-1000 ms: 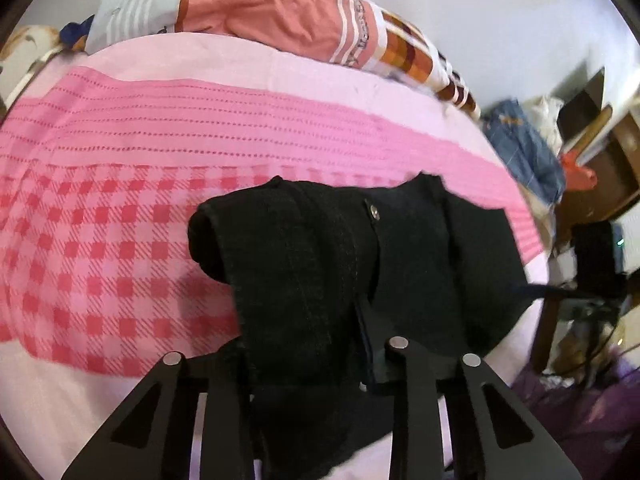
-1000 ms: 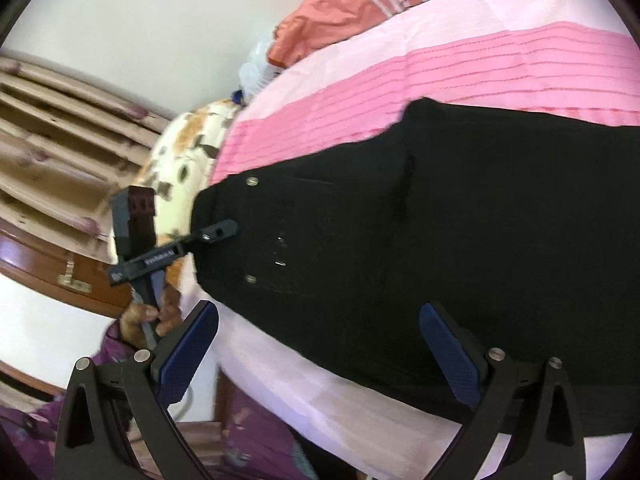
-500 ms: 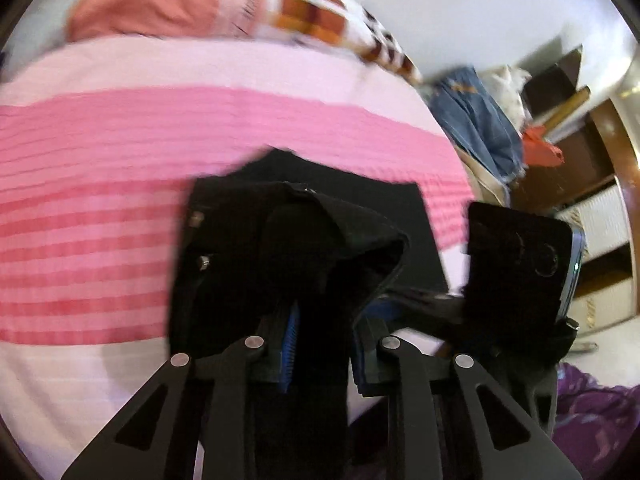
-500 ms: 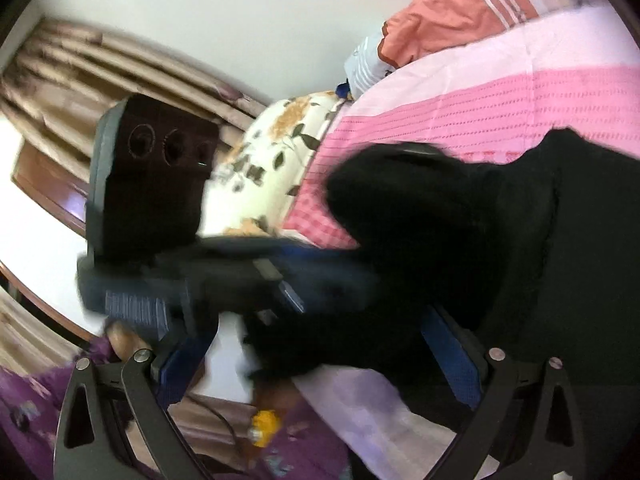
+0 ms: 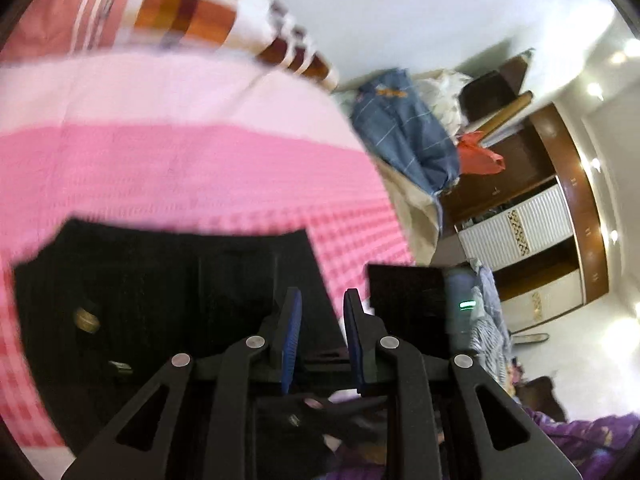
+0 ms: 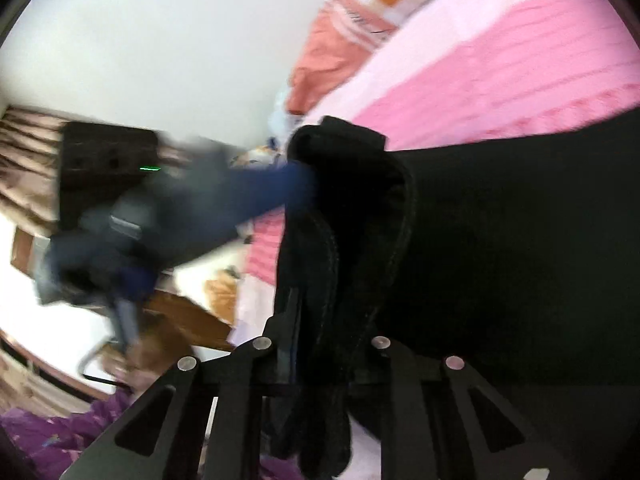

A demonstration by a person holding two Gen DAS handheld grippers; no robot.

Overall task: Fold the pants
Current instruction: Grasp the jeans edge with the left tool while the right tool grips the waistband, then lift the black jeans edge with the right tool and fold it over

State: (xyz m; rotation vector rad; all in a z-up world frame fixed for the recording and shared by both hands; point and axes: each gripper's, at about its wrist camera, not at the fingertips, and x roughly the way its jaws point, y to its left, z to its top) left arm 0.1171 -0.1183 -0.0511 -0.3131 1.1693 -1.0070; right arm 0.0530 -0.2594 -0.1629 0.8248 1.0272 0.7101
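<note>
My left tool (image 5: 319, 332) has its blue pads (image 5: 291, 336) standing apart with only a narrow gap between them, and nothing is caught there; it hangs over the near edge of the bed (image 5: 168, 168), just off the right end of the black pants (image 5: 160, 300). Beyond it, to the right, I see the dark body of the right tool's camera block (image 5: 408, 300) with a green light. My right tool (image 6: 320, 344) is pressed together on a bunched fold of the pants (image 6: 500, 248), the thick seamed cloth rising between its fingers and draping down over them. The rest of the pants lies spread flat on the pink checked bedcover, along the near edge. The left tool (image 6: 200, 200) shows as a blur at the pants' far end. A striped pillow (image 5: 192, 12) sits at the bed's far edge.
</note>
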